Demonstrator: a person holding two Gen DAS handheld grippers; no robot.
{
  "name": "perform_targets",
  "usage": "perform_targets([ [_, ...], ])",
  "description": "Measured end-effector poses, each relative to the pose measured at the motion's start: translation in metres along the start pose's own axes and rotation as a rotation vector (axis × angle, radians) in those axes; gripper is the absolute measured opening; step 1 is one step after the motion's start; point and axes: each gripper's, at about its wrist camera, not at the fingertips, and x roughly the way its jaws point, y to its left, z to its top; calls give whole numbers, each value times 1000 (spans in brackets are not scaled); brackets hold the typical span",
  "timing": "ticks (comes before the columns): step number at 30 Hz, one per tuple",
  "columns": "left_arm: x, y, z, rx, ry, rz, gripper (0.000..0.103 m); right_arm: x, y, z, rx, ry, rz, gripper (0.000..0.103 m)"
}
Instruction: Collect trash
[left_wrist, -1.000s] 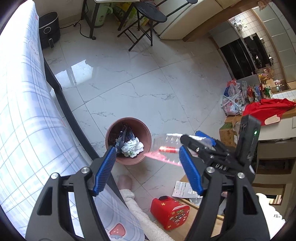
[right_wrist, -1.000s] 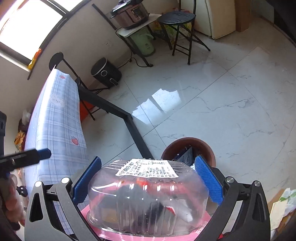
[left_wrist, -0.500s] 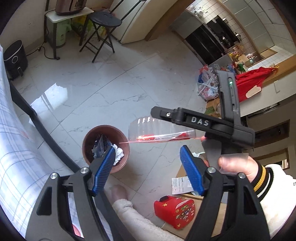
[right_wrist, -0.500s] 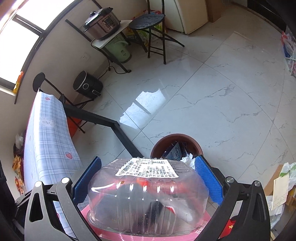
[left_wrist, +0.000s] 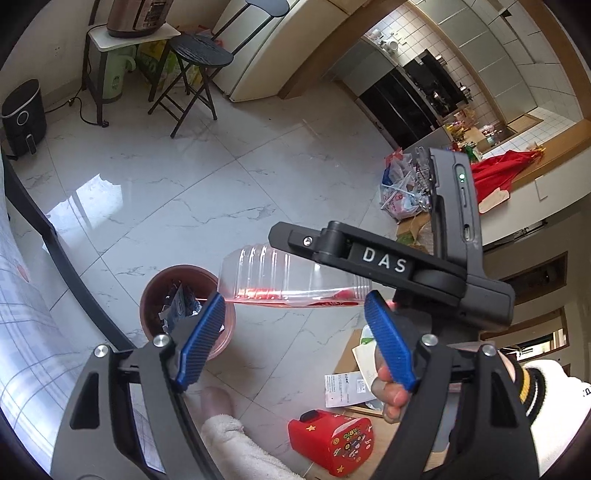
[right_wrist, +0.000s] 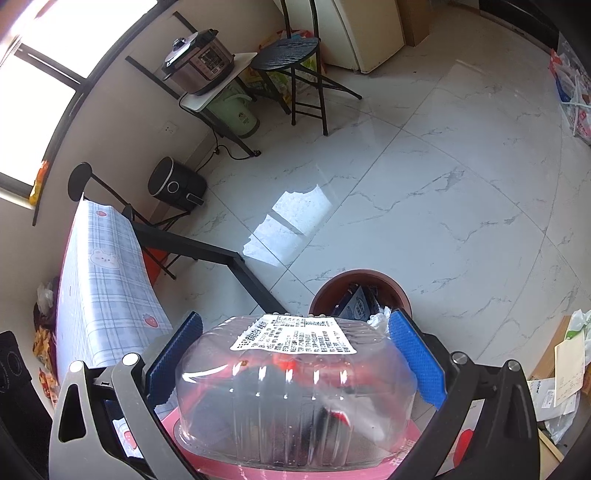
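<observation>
My right gripper (right_wrist: 295, 317) is shut on a clear plastic clamshell box (right_wrist: 295, 387) with a pink base and a white printed label, its blue pads pressing on both sides. The left wrist view shows that box (left_wrist: 295, 273) from the side, held in the air just right of a brown round bin (left_wrist: 147, 295). The bin (right_wrist: 358, 272) stands on the floor and holds a dark blue wrapper and crumpled white paper. My left gripper (left_wrist: 293, 306) hangs above the bin's near side, its jaws opening with nothing between them.
A table with a plaid cloth (right_wrist: 107, 280) and black legs stands left of the bin. A red toy box (left_wrist: 332, 443), papers and cardboard lie at lower right. A person's fleece-clad leg (left_wrist: 236, 443) is below. A stool (right_wrist: 291, 55) and an air fryer (right_wrist: 173, 184) stand farther back.
The left view has swung right and rolled, bringing the kitchen into sight. The right gripper with the box now sits higher and closer to the bin. The left jaws stand a little wider.
</observation>
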Motion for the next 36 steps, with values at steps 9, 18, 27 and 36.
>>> perform_targets([
  [9,12,13,2,-14,17,15,87,2,3,0,3,3,-5,99],
  [18,22,42,5,-106,78,110,71,0,-1,4,11,5,31,98],
  [27,-28,47,14,-71,-8,181,80,-17,-5,0,-40,-11,4,98],
  [36,-92,36,11,5,-98,270,89,-78,-20,-21,-97,-104,-38,98],
])
